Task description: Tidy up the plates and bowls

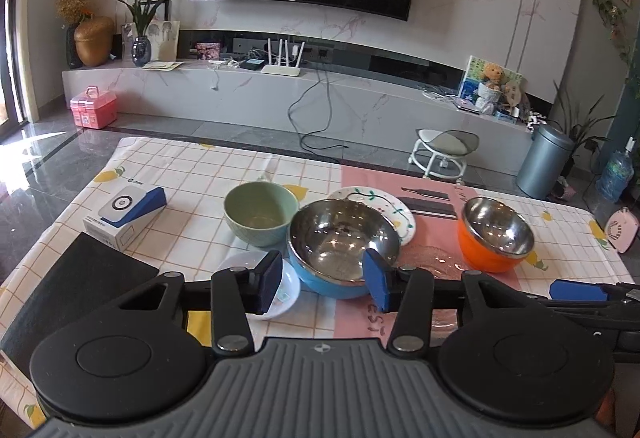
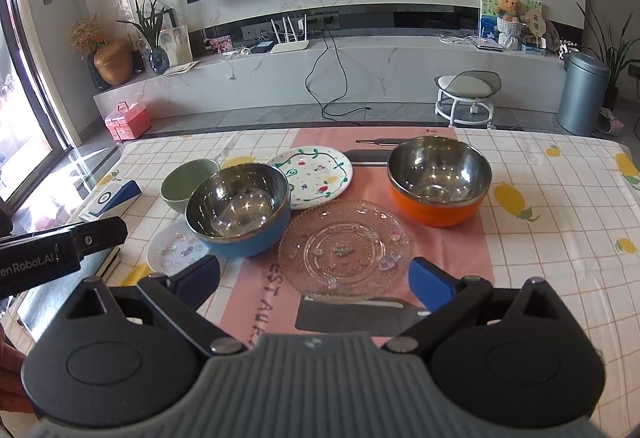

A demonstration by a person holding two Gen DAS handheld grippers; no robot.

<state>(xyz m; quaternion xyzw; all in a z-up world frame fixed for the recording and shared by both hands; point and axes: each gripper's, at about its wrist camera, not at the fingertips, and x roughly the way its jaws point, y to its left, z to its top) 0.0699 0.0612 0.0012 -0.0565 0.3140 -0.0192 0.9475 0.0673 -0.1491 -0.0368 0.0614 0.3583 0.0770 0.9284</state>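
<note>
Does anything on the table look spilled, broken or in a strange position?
Nothing looks spilled or broken. The blue bowl appears to overlap the rim of the small white plate, perhaps resting on it. The clear glass plate lies flat.

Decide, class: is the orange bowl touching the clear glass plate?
Apart. The right wrist view shows a strip of pink mat between the orange bowl and the clear glass plate, so their edges do not meet.
</note>
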